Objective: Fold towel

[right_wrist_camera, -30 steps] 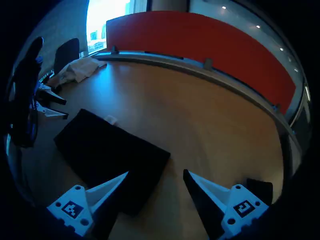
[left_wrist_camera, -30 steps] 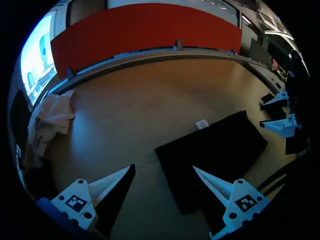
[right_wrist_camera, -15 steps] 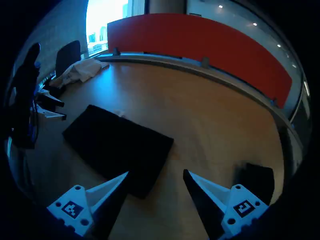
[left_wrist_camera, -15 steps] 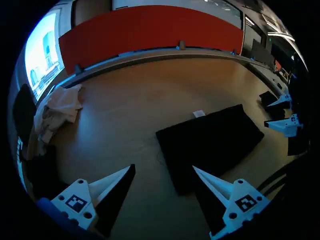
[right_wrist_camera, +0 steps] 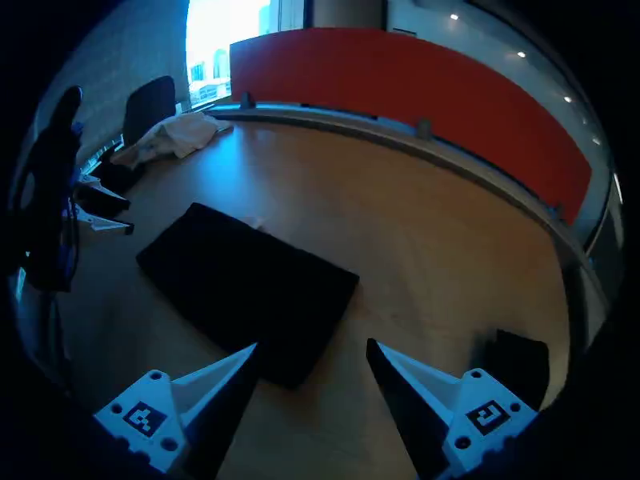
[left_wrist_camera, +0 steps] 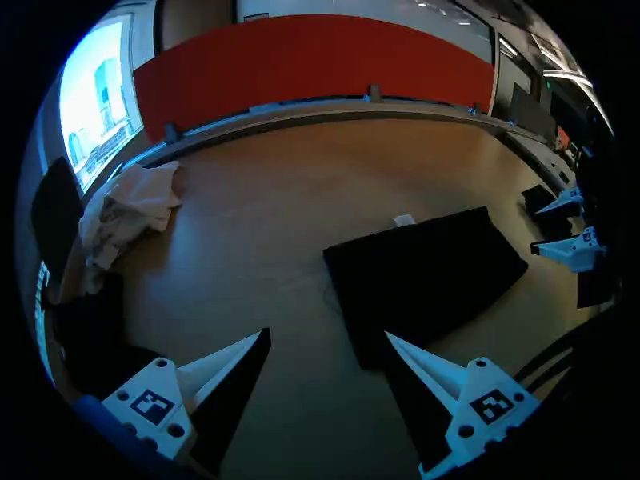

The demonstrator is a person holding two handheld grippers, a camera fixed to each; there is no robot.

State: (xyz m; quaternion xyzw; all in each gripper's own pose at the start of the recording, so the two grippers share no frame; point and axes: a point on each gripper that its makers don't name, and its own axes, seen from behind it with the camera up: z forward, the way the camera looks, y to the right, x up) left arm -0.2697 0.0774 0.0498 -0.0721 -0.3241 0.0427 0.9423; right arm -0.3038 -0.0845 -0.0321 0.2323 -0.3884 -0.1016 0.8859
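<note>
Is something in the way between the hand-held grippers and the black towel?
Nothing visible. Only bare table lies between the left hand-held gripper, the right hand-held gripper and the black towel; both are open.

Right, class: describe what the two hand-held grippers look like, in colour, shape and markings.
Both the left gripper and the right gripper have two white, wedge-shaped fingers tapering to sharp tips, with dark inner faces. Each finger base carries a square black-and-white marker and small round holes.
</note>
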